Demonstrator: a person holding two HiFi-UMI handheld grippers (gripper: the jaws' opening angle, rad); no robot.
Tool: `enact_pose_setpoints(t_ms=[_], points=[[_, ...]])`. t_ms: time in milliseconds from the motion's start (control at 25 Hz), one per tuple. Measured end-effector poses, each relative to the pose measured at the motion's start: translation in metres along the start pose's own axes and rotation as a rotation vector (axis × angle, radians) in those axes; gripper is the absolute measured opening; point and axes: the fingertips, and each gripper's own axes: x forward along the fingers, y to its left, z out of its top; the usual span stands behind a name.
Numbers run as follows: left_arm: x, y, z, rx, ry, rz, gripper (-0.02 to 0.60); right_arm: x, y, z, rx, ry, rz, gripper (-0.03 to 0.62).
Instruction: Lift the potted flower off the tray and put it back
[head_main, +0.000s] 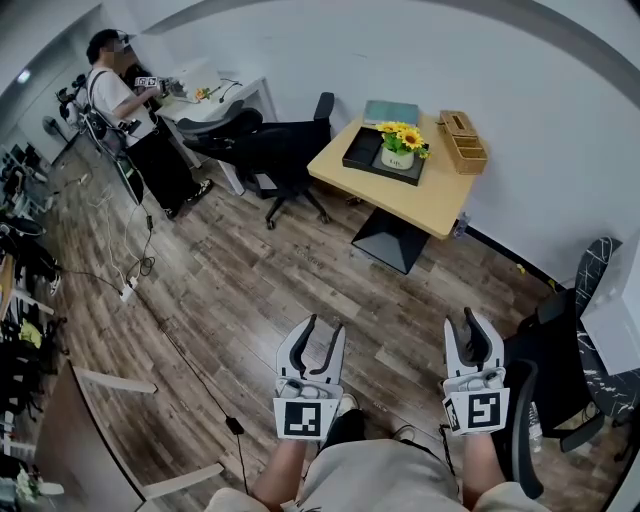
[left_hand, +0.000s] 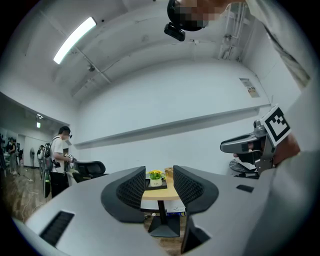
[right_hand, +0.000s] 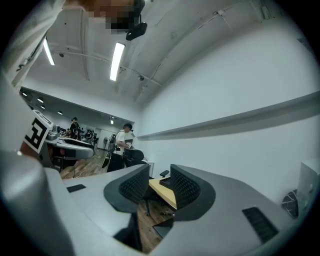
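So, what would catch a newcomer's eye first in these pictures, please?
The yellow potted flower on its black tray, on the wooden table across the room. Then the left gripper and right gripper, low in the foreground, jaws apart and empty, and a person at the far left.

Yellow potted flower (head_main: 402, 146) upright on black tray (head_main: 362, 150)

Open wood floor (head_main: 300, 270) from left gripper (head_main: 325, 326) and right gripper (head_main: 470, 325) to table (head_main: 430, 200); black office chair (head_main: 275, 150) left of it.
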Motion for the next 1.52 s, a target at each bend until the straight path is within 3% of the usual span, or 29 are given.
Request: enact_pose_setpoints(t_ms=[80, 160, 560, 880, 1200, 1520], points=[[0.0, 0.002, -0.002, -0.005, 0.009, -0.005, 0.189, 0.003, 0.004, 0.001, 0.001, -0.004, 0.015, 0.189], [-0.001, 0.008, -0.005, -0.015, 0.011, -0.002, 0.204, 0.007, 0.011, 0.0, 0.002, -0.002, 0.029, 0.207], [0.003, 0.07, -0.017, -0.035, -0.002, 0.022, 0.212, 0.055, 0.054, 0.0, -0.015, 0.007, 0.06, 0.216], [0.015, 0.112, -0.022, -0.027, -0.013, -0.018, 0.212, 0.082, 0.077, 0.002, -0.006, 0.0, 0.01, 0.218], [0.047, 0.113, -0.023, -0.007, -0.012, -0.051, 0.212, 0.103, 0.053, -0.004, -0.005, -0.001, -0.026, 0.221], [0.118, 0.118, -0.019, 0.0, -0.022, -0.059, 0.212, 0.161, 0.012, -0.013, -0.013, -0.013, -0.028, 0.221]])
